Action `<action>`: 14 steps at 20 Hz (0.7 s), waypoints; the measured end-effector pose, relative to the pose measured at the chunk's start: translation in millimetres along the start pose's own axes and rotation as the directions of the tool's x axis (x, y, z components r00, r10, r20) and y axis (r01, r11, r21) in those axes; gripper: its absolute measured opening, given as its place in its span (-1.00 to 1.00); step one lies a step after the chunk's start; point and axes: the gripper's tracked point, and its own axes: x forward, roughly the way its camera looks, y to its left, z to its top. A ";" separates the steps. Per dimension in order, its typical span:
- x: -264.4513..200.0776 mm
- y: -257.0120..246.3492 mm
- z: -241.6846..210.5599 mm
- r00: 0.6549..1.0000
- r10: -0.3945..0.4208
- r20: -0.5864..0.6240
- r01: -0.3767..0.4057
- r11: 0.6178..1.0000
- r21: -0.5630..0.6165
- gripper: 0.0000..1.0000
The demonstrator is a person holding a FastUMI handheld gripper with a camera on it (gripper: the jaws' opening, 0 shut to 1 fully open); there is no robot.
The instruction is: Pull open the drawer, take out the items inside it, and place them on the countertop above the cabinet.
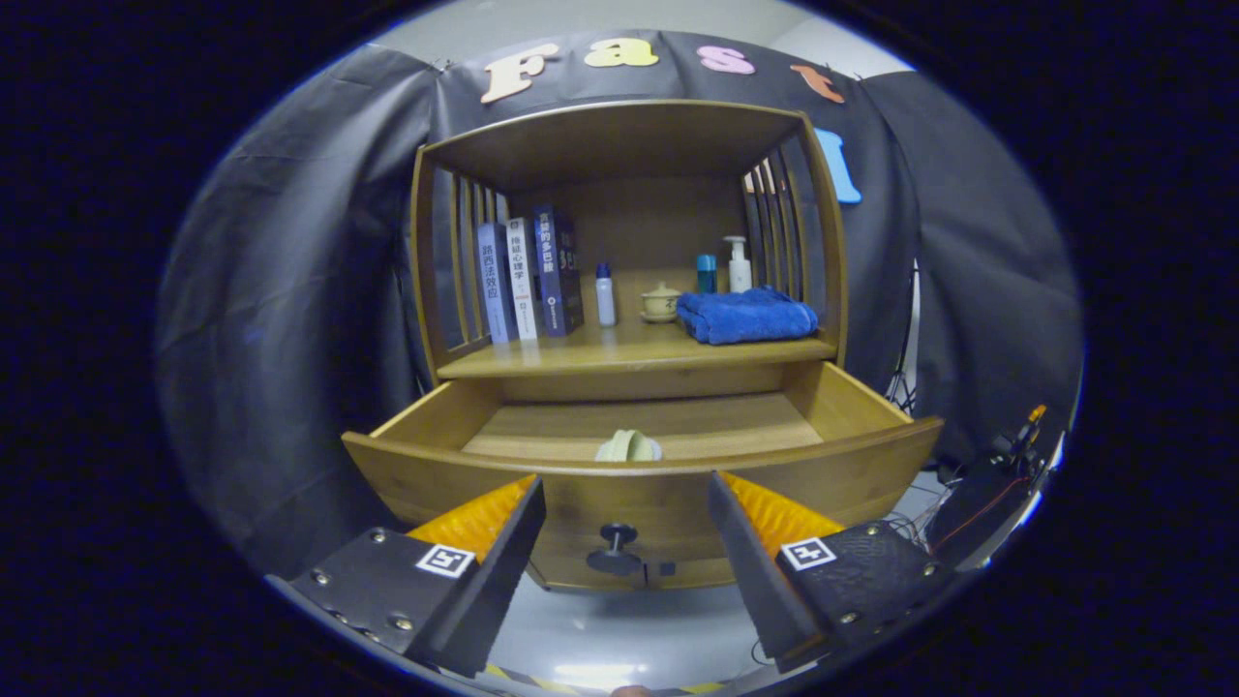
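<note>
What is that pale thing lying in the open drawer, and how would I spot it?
Find the wooden cabinet, then its pulled-out drawer under the shelf. Just behind the drawer's front lip, beyond the open gripper, lies a small pale green and cream item, alone there.

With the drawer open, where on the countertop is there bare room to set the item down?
Bare wood lies along the countertop front edge, widest between the small white bottle and the lidded cup. The books crowd the left; the folded blue towel and pump bottle crowd the right. The gripper is open before the drawer.
</note>
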 end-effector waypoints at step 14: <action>67.2 9.5 33.3 0.989 0.005 -0.146 -0.004 1.000 0.005 0.98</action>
